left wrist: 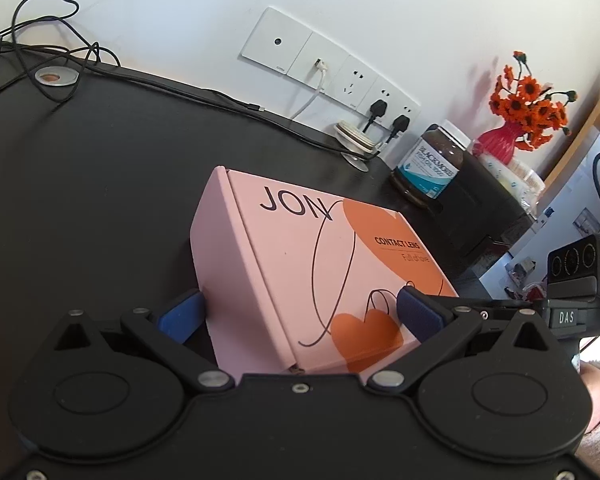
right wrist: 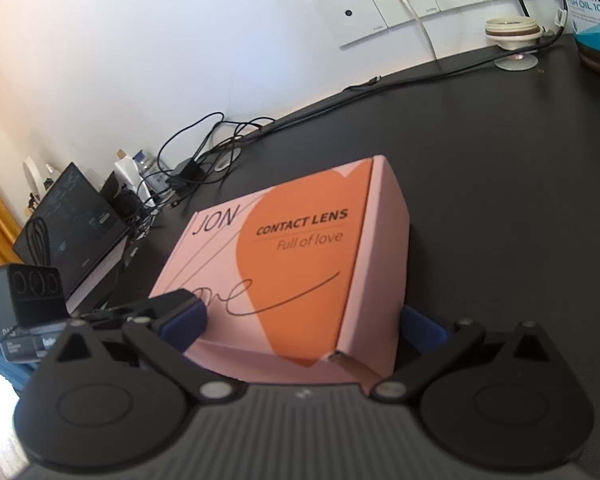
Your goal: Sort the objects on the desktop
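A pink and orange contact lens box (left wrist: 300,248) sits over the black desk (left wrist: 100,184), and both grippers grip it. My left gripper (left wrist: 300,314) is shut on its near end, one blue pad (left wrist: 182,314) against the left side and the other (left wrist: 418,312) at the right edge. My right gripper (right wrist: 303,324) is shut on the same box (right wrist: 300,256) from the opposite side, with blue pads (right wrist: 184,320) on either flank. Each gripper's body shows in the other's view: the right one (left wrist: 572,280) and the left one (right wrist: 28,304). Whether the box is off the desk, I cannot tell.
A brown fish oil bottle (left wrist: 432,160) stands at the back right near a red vase of orange flowers (left wrist: 516,120). Wall sockets (left wrist: 332,68), a roll of tape (left wrist: 354,134) and trailing cables (left wrist: 60,60) line the wall. A black box (right wrist: 72,220) lies at the desk's left end.
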A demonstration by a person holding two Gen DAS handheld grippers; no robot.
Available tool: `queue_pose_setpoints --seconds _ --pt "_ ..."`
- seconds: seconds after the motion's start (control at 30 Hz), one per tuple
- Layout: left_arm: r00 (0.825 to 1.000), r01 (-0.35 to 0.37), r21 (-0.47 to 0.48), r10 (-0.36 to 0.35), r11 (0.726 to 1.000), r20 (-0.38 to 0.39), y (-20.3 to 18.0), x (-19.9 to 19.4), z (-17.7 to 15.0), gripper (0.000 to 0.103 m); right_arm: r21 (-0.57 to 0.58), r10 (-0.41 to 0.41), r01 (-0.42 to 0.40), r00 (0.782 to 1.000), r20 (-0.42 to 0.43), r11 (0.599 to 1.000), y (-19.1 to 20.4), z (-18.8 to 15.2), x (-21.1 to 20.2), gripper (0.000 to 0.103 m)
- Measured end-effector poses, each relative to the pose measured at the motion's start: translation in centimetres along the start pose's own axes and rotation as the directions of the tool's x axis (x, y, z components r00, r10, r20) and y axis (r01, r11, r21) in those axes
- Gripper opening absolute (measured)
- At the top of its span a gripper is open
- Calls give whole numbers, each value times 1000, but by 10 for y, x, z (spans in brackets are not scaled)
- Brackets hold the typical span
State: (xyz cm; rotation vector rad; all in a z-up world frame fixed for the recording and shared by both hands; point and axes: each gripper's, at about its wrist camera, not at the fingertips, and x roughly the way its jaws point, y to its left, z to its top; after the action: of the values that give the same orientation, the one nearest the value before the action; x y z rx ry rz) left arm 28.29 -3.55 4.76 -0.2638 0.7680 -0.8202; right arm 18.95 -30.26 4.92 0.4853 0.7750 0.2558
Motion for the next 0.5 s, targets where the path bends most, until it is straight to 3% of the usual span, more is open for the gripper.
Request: queue_pose_setpoints --seconds 0.13,0.3,0.5 --pt "1000 -16 5 16 1000 -4 5 17 19 103 -32 -3 3 1000 7 999 -5 18 10 102" --pt "995 -96 66 93 993 47 4 38 45 103 -124 -21 29 998 63 992 -7 49 30 102" --pt "998 -53 -49 55 997 43 28 55 58 103 -78 11 -4 996 88 997 -23 77 54 101"
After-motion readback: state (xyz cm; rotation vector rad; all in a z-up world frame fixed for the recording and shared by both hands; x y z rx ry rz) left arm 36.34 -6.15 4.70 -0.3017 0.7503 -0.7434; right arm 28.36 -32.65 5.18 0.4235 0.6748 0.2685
